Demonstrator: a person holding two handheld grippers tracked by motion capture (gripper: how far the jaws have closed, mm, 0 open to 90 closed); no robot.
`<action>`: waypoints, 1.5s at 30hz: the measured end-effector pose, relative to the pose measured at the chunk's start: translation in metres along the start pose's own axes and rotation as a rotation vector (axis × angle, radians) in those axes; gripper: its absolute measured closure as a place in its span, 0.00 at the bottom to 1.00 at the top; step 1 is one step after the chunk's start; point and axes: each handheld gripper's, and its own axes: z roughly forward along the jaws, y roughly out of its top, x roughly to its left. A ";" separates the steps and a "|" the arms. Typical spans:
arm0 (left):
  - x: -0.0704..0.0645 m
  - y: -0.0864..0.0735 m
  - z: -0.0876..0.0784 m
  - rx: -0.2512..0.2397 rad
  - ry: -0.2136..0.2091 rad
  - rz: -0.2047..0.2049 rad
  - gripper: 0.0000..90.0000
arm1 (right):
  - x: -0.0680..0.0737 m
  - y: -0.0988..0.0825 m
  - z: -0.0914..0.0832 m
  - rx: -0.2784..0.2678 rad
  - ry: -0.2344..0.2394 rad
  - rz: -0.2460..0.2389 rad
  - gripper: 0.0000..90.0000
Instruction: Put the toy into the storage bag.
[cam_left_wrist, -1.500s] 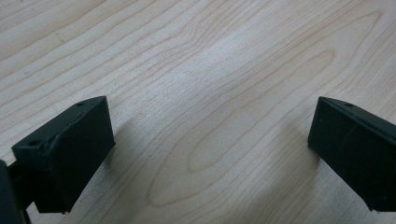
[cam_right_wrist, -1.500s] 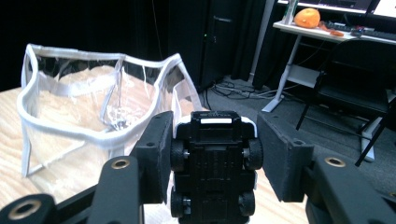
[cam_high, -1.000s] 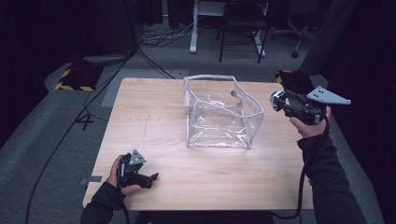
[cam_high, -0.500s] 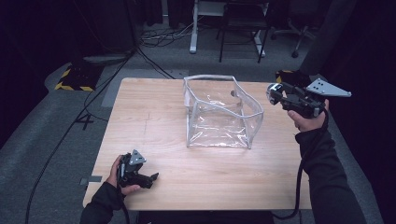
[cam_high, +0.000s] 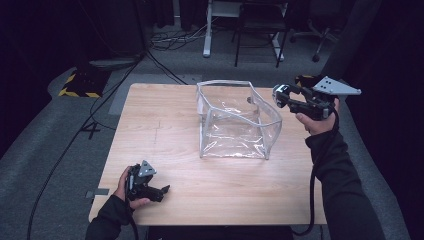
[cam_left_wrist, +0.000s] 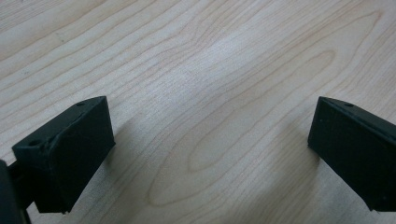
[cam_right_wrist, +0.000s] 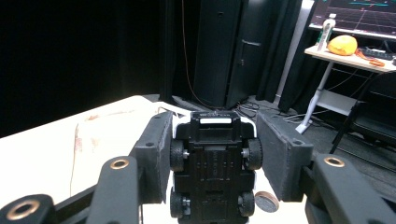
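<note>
The toy car (cam_right_wrist: 214, 163) sits pinched between the right gripper's (cam_right_wrist: 212, 154) jaws, underside facing that gripper's camera, all four wheels showing, its long axis running along the jaws. In the high view the car (cam_high: 279, 94) is held in the air just beside the right rim of the clear bag (cam_high: 235, 120), pointing left toward it (whether nose or tail leads, I cannot tell). The bag stands open near the middle of the table (cam_high: 150, 120). The left gripper (cam_high: 159, 190) rests low at the table's near left corner, well apart from the bag; its jaws are spread wide over bare wood, gripping nothing.
</note>
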 end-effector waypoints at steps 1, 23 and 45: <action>0.000 0.000 0.000 0.000 0.000 0.000 0.01 | 0.000 0.000 0.000 0.000 0.000 0.000 0.54; 0.000 0.000 0.000 -0.001 0.004 0.001 0.01 | 0.028 0.009 0.049 0.065 0.074 -0.003 0.54; 0.000 0.000 0.000 0.000 0.003 0.003 0.01 | 0.049 0.016 0.096 0.238 0.120 -0.071 0.54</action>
